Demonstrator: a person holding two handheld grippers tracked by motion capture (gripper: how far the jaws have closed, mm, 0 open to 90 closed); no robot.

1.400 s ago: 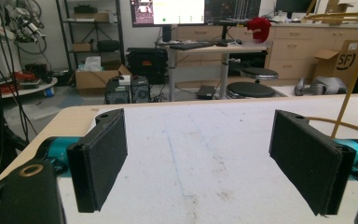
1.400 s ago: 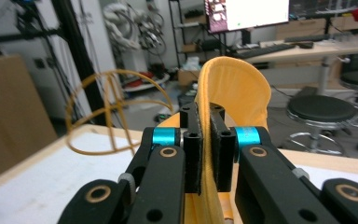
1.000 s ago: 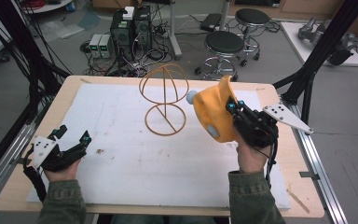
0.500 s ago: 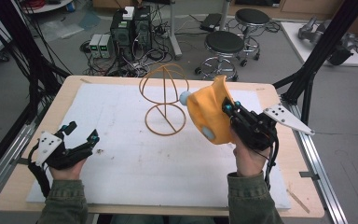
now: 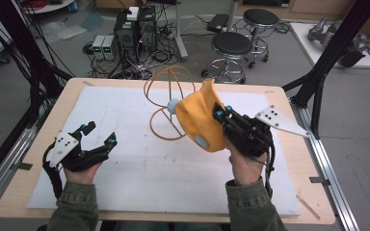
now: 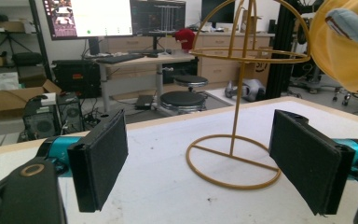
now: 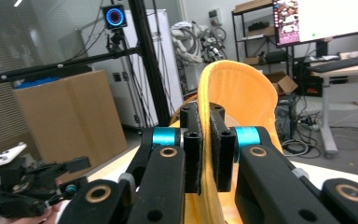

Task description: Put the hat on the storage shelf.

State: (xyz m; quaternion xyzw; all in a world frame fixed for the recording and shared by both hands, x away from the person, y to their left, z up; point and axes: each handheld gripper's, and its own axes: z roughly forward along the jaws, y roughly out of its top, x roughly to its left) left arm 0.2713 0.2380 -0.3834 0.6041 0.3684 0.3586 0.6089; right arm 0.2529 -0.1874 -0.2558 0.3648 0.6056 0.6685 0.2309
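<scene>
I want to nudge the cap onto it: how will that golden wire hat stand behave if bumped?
The golden wire hat stand looks light, just thin hoops on one slim post, so a bump would probably slide it. Its flat ring base seems fairly wide, yet the dome sits high, so it may tip. The orange fabric cap, pinched in the right gripper, looks soft.

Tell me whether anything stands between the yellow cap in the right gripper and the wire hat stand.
Nothing visible does. The right gripper is shut on the yellow cap, held above the table right beside the wire hat stand. The left gripper hangs open off to the side, apart from both.
</scene>
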